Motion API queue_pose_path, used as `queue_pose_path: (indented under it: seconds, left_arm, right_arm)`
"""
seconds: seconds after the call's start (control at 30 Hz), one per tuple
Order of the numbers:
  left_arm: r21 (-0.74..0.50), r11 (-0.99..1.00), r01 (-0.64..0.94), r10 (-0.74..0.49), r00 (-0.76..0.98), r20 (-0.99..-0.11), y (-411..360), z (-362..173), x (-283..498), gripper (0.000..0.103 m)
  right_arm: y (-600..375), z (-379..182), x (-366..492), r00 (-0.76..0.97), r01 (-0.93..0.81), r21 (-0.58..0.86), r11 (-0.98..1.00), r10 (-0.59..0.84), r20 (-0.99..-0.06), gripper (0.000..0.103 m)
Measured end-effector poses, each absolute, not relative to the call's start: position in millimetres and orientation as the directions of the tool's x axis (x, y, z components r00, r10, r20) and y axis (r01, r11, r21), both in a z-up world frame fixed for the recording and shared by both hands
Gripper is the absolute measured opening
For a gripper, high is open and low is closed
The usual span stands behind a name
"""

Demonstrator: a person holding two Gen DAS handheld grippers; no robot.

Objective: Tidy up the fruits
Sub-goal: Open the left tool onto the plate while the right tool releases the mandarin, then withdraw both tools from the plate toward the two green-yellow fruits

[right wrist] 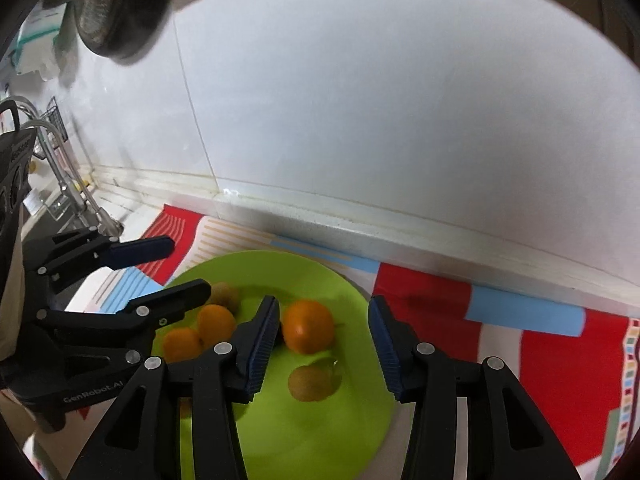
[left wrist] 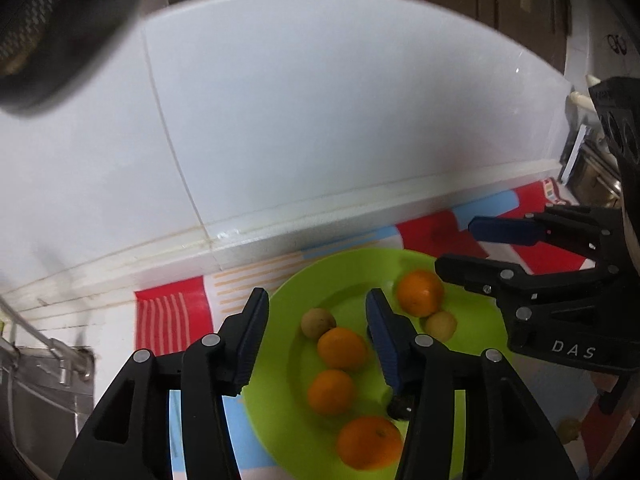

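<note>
A lime-green plate lies on a striped mat and holds several oranges and two small brown kiwis. In the left wrist view an orange and a kiwi lie between the fingers of my left gripper, which is open and empty above the plate. My right gripper is open and empty, with an orange and a kiwi between its fingers. The right gripper also shows in the left wrist view, the left gripper in the right wrist view.
The red, white and blue mat covers the counter beneath a white tiled wall. A sink with a metal tap is at the left. A small yellowish fruit lies off the plate at the right.
</note>
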State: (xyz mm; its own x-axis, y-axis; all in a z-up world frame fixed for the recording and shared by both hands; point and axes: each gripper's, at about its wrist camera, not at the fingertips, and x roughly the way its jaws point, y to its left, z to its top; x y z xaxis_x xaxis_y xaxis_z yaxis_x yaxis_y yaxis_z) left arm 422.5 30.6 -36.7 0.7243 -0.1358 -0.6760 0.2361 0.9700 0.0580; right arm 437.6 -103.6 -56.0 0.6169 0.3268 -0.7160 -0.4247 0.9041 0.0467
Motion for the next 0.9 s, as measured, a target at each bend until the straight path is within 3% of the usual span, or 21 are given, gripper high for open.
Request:
queue_pose_path:
  seconds: [0.2, 0.37, 0.9]
  left_arm:
    - [0.073, 0.973, 0.218, -0.126, 0.772, -0.623, 27, -8, 387, 0.065]
    - [0.063, 0.976, 0.207, -0.128, 0.788, -0.603, 28, 7, 357, 0.07]
    - [0.045, 0.974, 0.223, -0.154, 0.792, -0.591, 14, 21, 290, 0.075]
  right_arm:
    - [-112, -31, 404, 0.643, -0.407, 0.061, 0.911, 0.333, -0.689, 0.047]
    - [-120, -17, 376, 0.669, -0.389, 0.04, 0.92, 0.312, -0.674, 0.047]
    - [-144, 4, 296, 0.716, -0.304, 0.039, 0.952, 0.255, -0.65, 0.047]
